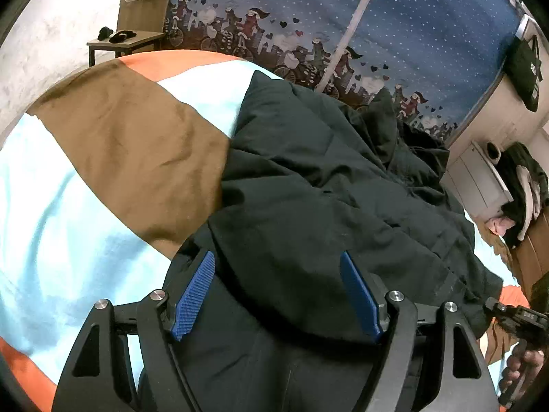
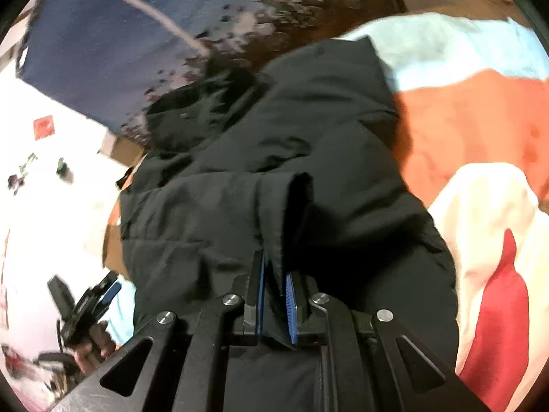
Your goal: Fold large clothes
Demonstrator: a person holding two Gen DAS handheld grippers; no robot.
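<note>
Clamped between the blue pads of the right hand-held gripper [image 2: 274, 295] is a fold of the black padded jacket [image 2: 274, 158], pinched at what looks like a sleeve cuff or hem edge, presumably so that part can be lifted and carried across the body of the garment. Over on the other side, the left hand-held gripper [image 1: 278, 295] is held wide, its pads standing on either side of a bulge of the same jacket [image 1: 326, 185] without pressing on it; it appears to be poised there to steady or take the bulk while the other side is raised. The jacket itself is spread across a bed, on a bedspread [image 1: 130, 144] of brown, pale blue and orange patches, which gives it room to be laid flat. Behind, a blue curtain [image 1: 429, 24] printed with cartoon figures is seen. No brand, label or legible writing can be made out anywhere.
</note>
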